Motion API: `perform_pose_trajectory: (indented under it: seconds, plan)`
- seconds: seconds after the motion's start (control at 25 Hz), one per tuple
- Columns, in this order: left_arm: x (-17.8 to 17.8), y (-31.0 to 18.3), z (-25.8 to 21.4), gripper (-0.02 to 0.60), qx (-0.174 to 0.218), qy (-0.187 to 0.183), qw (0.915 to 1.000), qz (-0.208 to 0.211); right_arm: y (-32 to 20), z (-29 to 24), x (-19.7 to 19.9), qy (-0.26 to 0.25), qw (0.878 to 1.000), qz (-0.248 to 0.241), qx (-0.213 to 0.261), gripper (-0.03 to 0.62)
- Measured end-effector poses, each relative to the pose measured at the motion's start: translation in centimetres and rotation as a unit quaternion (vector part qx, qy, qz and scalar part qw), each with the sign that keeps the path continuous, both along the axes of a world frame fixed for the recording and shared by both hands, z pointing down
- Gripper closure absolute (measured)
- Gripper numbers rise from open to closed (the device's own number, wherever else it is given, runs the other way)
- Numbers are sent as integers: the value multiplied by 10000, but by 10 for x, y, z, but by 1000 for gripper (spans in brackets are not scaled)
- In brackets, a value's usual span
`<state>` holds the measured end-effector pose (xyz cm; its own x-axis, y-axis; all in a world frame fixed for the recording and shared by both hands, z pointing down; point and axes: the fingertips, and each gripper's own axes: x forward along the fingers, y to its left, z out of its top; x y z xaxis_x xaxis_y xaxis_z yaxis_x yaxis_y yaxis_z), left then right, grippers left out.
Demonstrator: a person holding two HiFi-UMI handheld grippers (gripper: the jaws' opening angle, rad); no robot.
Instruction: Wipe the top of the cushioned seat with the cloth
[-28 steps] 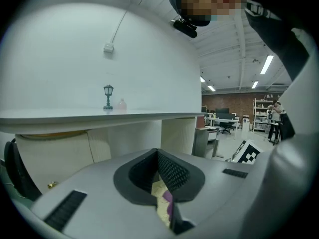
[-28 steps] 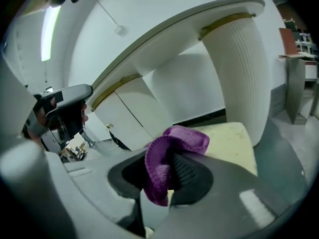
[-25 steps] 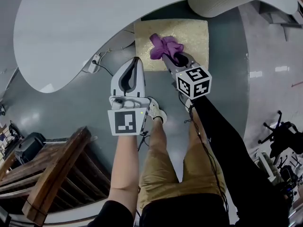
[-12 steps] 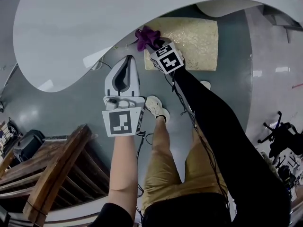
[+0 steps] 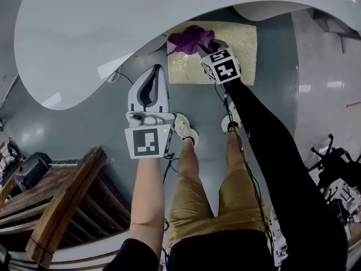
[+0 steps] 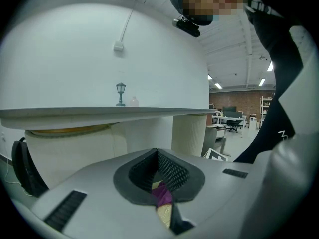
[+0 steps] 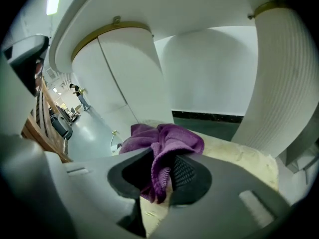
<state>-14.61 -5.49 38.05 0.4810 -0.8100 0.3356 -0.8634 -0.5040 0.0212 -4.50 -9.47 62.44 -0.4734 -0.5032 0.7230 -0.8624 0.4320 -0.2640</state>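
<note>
Cloth of bunched purple terry [image 5: 190, 38] lies on the far left corner of the pale gold, square cushioned seat [image 5: 240, 44], at the edge of the curved white tabletop [image 5: 84, 27]. The right gripper [image 5: 204, 49] is clenched on the cloth and presses it onto the cushion. The left gripper [image 5: 158, 69] hangs over the grey floor beside the seat, jaws together on nothing.

The right tongs [image 5: 206, 48], clamped on the purple cloth [image 5: 190, 38], have swept over the cushioned seat [image 5: 240, 49]. A second ago the cloth lay at the seat's middle. Half a second ago it hung over the seat's far left corner. Now it lies along the seat's far edge, just in from that corner.
</note>
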Motion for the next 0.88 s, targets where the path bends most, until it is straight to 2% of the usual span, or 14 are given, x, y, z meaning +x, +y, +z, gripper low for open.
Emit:
perform_pose_trajectory:
  seconds: [0.28, 0.4, 0.64, 0.88]
  plan:
    - [29, 0, 5, 576, -135, 70, 9999, -15, 17, 0, 123, 334, 9967, 740, -13, 516]
    - [39, 5, 14, 577, -266, -59, 9996, 62, 27, 0, 165, 334, 9926, 1165, -72, 516]
    - [61, 13, 18, 577, -340, 116, 9993, 128, 38, 2, 204, 467, 9853, 1644, -79, 516]
    - [53, 13, 20, 576, -359, 33, 9993, 100, 55, 15, 249, 1076, 9617, 2482, -431, 516]
